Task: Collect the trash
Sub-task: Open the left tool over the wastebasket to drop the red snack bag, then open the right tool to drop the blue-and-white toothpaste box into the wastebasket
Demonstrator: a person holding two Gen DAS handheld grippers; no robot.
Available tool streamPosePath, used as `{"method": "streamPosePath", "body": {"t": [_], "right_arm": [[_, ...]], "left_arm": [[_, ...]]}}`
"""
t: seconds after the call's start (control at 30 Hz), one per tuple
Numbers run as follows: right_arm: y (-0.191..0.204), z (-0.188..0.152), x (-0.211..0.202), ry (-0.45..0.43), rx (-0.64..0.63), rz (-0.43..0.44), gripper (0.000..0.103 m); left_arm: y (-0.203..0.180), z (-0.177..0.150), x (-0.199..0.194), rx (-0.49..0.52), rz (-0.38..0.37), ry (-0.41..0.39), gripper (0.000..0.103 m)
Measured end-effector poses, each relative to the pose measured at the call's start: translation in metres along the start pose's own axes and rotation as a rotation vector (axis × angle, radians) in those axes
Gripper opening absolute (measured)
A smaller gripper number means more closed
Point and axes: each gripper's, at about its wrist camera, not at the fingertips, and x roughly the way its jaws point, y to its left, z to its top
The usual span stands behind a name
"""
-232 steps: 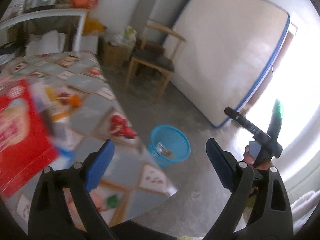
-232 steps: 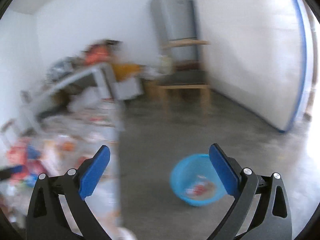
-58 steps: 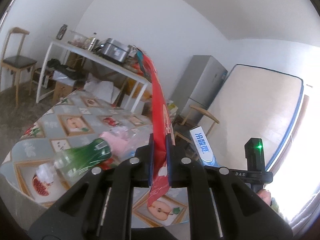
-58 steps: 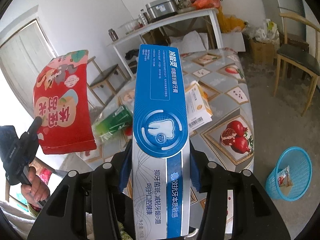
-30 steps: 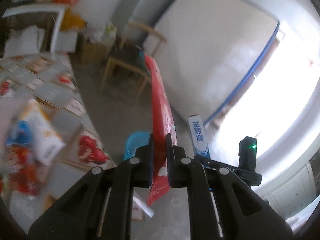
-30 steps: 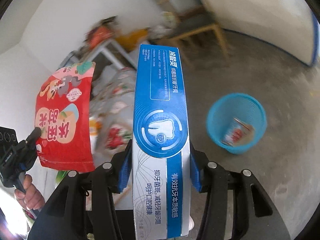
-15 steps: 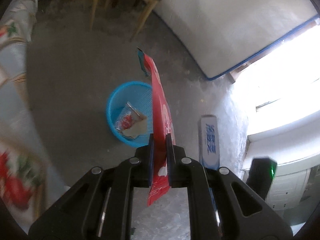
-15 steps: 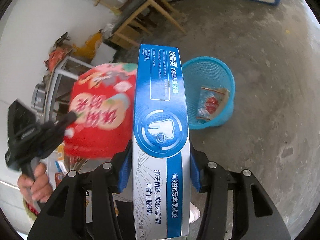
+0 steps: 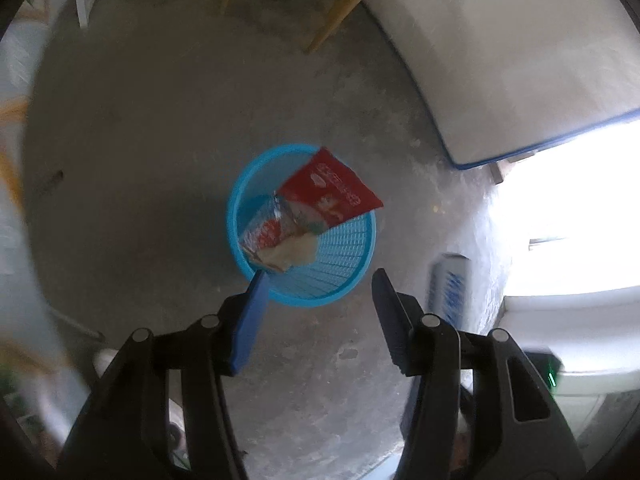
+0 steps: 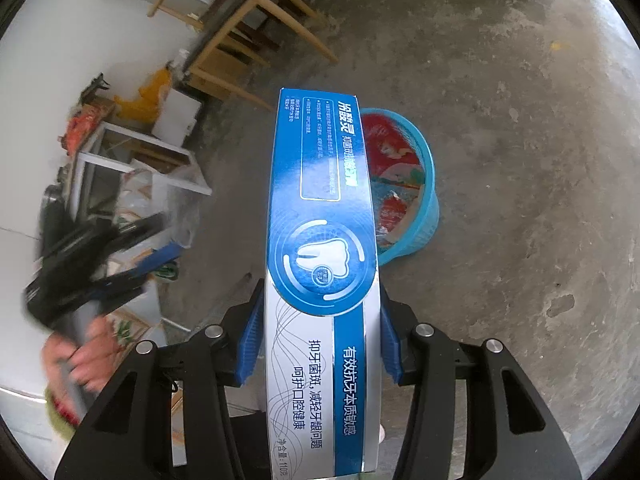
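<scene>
A blue mesh trash basket (image 9: 352, 280) stands on the concrete floor below me. The red snack bag (image 9: 332, 196) lies tilted across its far rim, on top of a wrapper (image 9: 276, 238) inside. My left gripper (image 9: 318, 292) hangs above the basket's near rim, its jaws opening with nothing between them. My right gripper (image 10: 318, 332) is shut on the blue and white toothpaste box (image 10: 322, 240), which stands upright and hides part of the basket (image 10: 428, 204). In the left wrist view the toothpaste box (image 9: 450, 280) shows blurred at the right.
A wooden chair (image 10: 240, 20) stands beyond the basket. A mattress (image 9: 520, 52) leans on the wall at the right. A white table frame (image 10: 136, 160) with clutter sits at the left, near a hand (image 10: 80, 360) holding the other gripper.
My left gripper let go of the red snack bag, which dropped onto the basket. Both grippers came lower over the basket. The right still holds the toothpaste box.
</scene>
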Motion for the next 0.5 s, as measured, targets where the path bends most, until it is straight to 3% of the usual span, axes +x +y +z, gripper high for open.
{"method": "streamPosePath", "body": {"t": [0.23,0.4,0.5], "right_arm": [[0.028,0.037,0.043,0.073,-0.066,-0.062,0.048],[0.051,0.058,0.064,0.074,-0.146,-0.156,0.049],[0.063,0.071,0.087,0.142,-0.200,-0.195,0.049]], "left_arm": [[0.018,-0.032,-0.112,0.051,-0.012,-0.144,0.066],[0.041,-0.083,-0.185,0.070,-0.014,-0.270,0.070],[0.060,-0.111,-0.208,0.050,0.013,-0.307,0.070]]}}
